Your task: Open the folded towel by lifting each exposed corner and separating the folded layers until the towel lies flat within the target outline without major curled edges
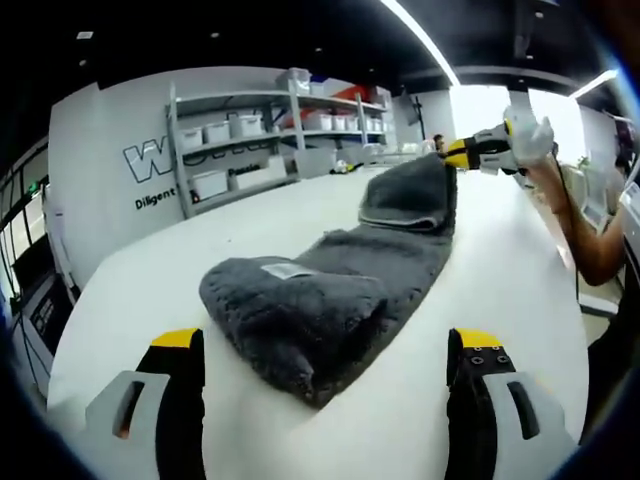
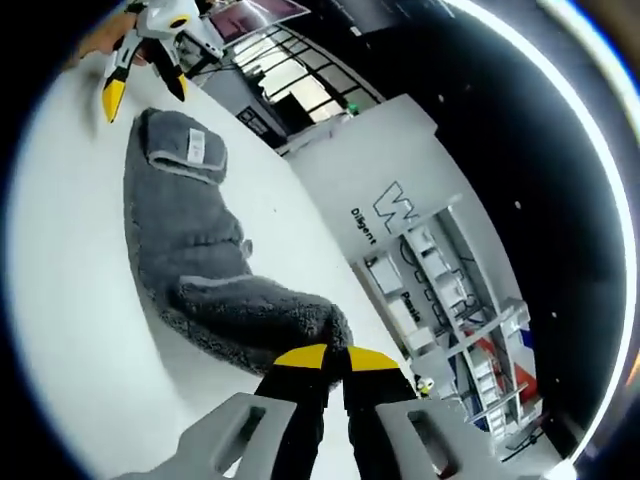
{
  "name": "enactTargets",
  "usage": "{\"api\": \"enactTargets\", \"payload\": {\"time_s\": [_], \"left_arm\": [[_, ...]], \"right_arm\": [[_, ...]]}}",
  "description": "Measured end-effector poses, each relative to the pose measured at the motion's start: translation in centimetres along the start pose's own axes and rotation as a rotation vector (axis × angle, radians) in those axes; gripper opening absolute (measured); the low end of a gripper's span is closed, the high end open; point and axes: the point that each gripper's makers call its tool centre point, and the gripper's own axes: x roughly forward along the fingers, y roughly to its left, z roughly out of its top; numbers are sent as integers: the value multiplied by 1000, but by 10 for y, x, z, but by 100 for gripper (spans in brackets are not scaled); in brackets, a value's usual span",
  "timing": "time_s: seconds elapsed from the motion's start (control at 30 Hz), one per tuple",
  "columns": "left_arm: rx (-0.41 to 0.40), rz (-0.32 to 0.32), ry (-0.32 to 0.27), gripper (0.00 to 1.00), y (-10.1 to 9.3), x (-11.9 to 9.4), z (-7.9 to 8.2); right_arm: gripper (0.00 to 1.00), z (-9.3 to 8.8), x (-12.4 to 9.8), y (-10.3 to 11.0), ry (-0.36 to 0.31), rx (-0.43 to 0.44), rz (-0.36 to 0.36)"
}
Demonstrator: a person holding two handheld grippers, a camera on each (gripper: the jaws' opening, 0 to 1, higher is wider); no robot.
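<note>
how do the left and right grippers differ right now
The right gripper has its jaws closed on one end of the grey towel, lifting it off the white table; the left gripper has its jaws spread wide and holds nothing. The right one touches the towel, while the left sits just short of the other end. Both have yellow tips.

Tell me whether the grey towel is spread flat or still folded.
Still folded. The towel lies bunched in a long strip on the white table, one end doubled over, and the right gripper lifts its far end.
</note>
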Motion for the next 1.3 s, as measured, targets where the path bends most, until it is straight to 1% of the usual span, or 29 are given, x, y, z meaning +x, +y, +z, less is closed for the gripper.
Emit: {"api": "enactTargets", "payload": {"time_s": [0.1, 0.17, 0.3, 0.37, 0.43, 0.47, 0.53, 0.63, 0.7, 0.87, 1.03, 1.07, 1.1, 1.13, 1.17, 1.2, 1.27, 1.3], "left_arm": [[2, -3, 6, 99, -1, 0, -1], [4, -5, 7, 99, -1, 1, -1], [5, -6, 10, 99, -2, 1, -2], [4, -5, 12, 99, -1, 1, -2], [5, -5, 13, 99, -1, 1, -2], [5, -4, 15, 99, -1, 1, -3], [6, -4, 18, 99, -1, 1, -3], [5, -6, 22, 99, -1, 1, -4], [6, -6, 25, 99, -2, 1, -5], [6, -10, 29, 99, -3, 3, -6], [1, 7, 26, 99, 0, 1, -5], [-3, 8, 27, 98, 1, 1, -5], [-4, 8, 27, 98, 1, 1, -5], [-7, 10, 28, 98, 1, 1, -6], [-7, 11, 28, 98, 2, 1, -6], [-8, 12, 29, 98, 2, 1, -6], [-12, 10, 28, 98, 2, 1, -6], [-18, 10, 29, 98, 2, 2, -6]], "right_arm": [[1, -21, 1, 8, 53, 25, 27], [1, -36, 1, 16, 94, 24, 57], [1, -58, 2, 34, 170, 22, 131], [1, -62, 4, 37, 178, 32, 138], [2, -69, 5, 43, 201, 53, 162], [2, -76, 6, 49, 223, 85, 188], [2, -81, 9, 52, 224, 116, 202], [1, -85, 11, 55, 231, 136, 211], [1, -88, 12, 57, 240, 134, 222], [1, -92, 18, 54, 244, 163, 219], [2, -92, 22, 54, 256, 143, 222], [3, -91, 20, 53, 256, 150, 220], [6, -90, 19, 52, 254, 164, 216], [10, -83, 17, 49, 216, 256, 198], [16, -81, 14, 47, 204, 276, 197], [21, -84, 12, 44, 212, 285, 187], [31, -90, 7, 40, 243, 269, 175], [34, -92, 4, 38, 259, 259, 170]]}}
